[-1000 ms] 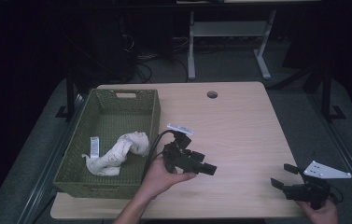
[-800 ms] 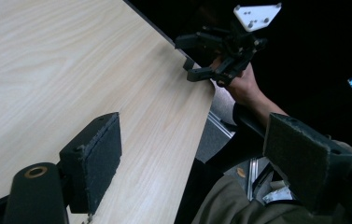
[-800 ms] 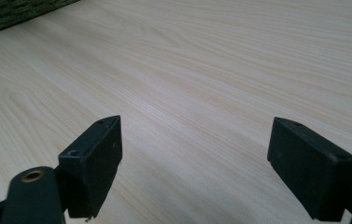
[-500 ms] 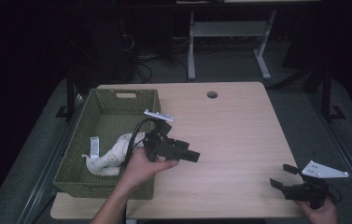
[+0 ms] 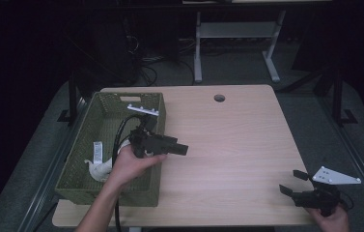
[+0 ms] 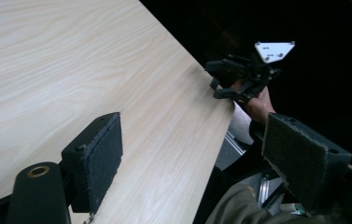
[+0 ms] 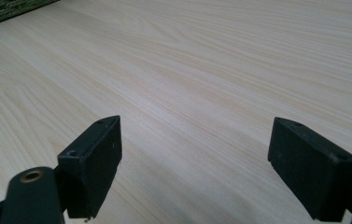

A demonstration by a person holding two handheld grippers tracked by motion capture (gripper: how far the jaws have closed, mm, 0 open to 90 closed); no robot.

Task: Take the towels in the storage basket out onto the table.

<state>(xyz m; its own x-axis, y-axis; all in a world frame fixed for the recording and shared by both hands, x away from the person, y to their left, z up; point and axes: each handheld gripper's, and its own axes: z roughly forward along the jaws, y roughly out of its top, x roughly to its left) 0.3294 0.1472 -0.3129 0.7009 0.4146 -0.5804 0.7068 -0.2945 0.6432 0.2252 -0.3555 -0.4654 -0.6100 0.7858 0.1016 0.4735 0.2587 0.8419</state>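
A green woven basket [image 5: 87, 145] stands on the left of the light wooden table [image 5: 237, 140]. In it lies a crumpled white soft item [image 5: 96, 167] with a label. A hand holds my left gripper [image 5: 183, 149] over the basket's right rim, pointing right across the table. Its jaws stand wide apart in the left gripper view, so the left gripper [image 6: 197, 158] is open and empty. My right gripper [image 5: 291, 181] rests low at the table's front right corner, held by the other hand. The right gripper [image 7: 201, 163] is open over bare wood.
A round cable hole [image 5: 219, 98] sits near the table's far edge. The left gripper's cable [image 5: 118, 140] trails down through the basket. A corner of the basket [image 7: 5, 9] shows far off in the right gripper view. Dark floor and a metal stand [image 5: 237, 34] lie beyond.
My left gripper has moved left and away from the person, from the table's middle to over the basket's right rim. The right gripper has stayed put.
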